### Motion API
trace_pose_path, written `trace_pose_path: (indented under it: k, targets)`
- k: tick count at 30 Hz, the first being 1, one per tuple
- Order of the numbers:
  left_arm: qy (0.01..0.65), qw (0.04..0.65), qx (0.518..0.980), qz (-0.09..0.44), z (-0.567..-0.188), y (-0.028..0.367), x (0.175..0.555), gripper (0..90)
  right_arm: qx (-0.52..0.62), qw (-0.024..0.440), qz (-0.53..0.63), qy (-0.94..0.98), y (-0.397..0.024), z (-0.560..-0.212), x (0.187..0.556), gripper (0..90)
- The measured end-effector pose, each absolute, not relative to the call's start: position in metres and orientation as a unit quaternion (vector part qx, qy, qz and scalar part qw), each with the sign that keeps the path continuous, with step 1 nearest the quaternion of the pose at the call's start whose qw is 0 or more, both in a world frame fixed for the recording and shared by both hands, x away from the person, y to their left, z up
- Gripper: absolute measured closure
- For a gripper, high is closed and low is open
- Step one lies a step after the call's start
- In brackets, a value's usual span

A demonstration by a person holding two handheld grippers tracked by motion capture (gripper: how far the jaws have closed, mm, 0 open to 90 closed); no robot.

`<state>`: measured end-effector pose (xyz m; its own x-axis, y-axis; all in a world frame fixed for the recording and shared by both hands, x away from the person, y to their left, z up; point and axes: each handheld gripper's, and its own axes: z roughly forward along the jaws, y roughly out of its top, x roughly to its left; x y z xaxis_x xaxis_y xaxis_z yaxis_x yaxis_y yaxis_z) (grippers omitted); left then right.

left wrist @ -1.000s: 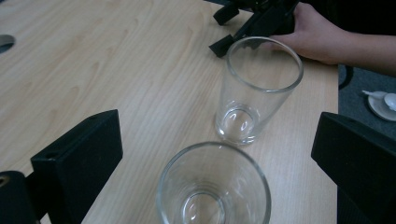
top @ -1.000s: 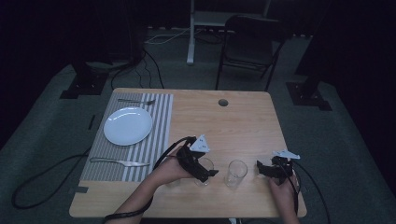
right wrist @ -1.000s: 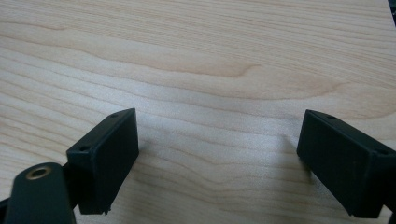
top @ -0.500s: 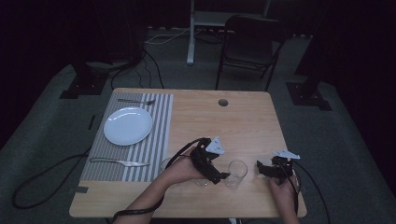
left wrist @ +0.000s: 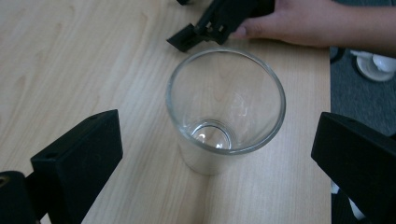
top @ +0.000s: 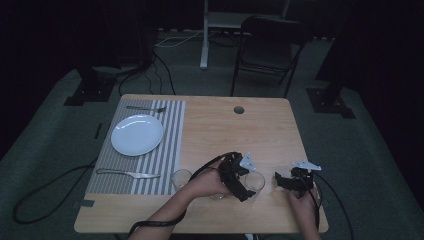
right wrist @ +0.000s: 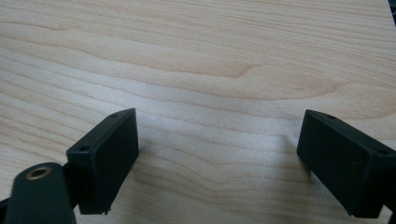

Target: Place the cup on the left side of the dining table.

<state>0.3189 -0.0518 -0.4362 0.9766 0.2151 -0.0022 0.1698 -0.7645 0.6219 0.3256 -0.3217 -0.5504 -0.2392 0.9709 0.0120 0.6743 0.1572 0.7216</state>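
An empty clear glass (left wrist: 226, 112) stands upright on the wooden table (top: 235, 135), between the wide-apart jaws of my left gripper (left wrist: 217, 154), which do not touch it. From above, that glass (top: 254, 181) is near the table's front edge with the left gripper (top: 246, 187) against its left side. Another clear glass (top: 181, 177) stands alone by the placemat. My right gripper (top: 286, 181) rests low to the right of the middle glass; its jaws (right wrist: 217, 149) are open over bare wood. The right gripper (left wrist: 219, 21), held by a hand, lies just beyond the glass.
A striped placemat (top: 167, 150) at the left holds a white plate (top: 136, 134), a fork (top: 145, 108) behind it and a knife (top: 127, 174) in front. A cable hole (top: 239, 109) is at the back. A chair (top: 267, 45) stands beyond the table.
My left gripper has moved right, from near the placemat to the middle glass, and now straddles it. The glass by the placemat now stands uncovered. The right gripper has stayed put.
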Motion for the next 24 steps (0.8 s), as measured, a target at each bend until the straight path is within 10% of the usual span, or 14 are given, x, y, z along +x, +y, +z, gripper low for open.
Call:
trace_pose_path:
  k: [15,24]
  targets:
    - [0.106,0.26,0.959,0.041,-0.436,-0.082,0.319,6.4,0.569,0.238,0.312,0.723,-0.322,-0.55,0.326,12.3]
    - [0.106,0.229,0.967,0.035,-0.439,-0.095,0.322,24.7,0.569,0.237,0.312,0.723,-0.322,-0.55,0.326,12.3]
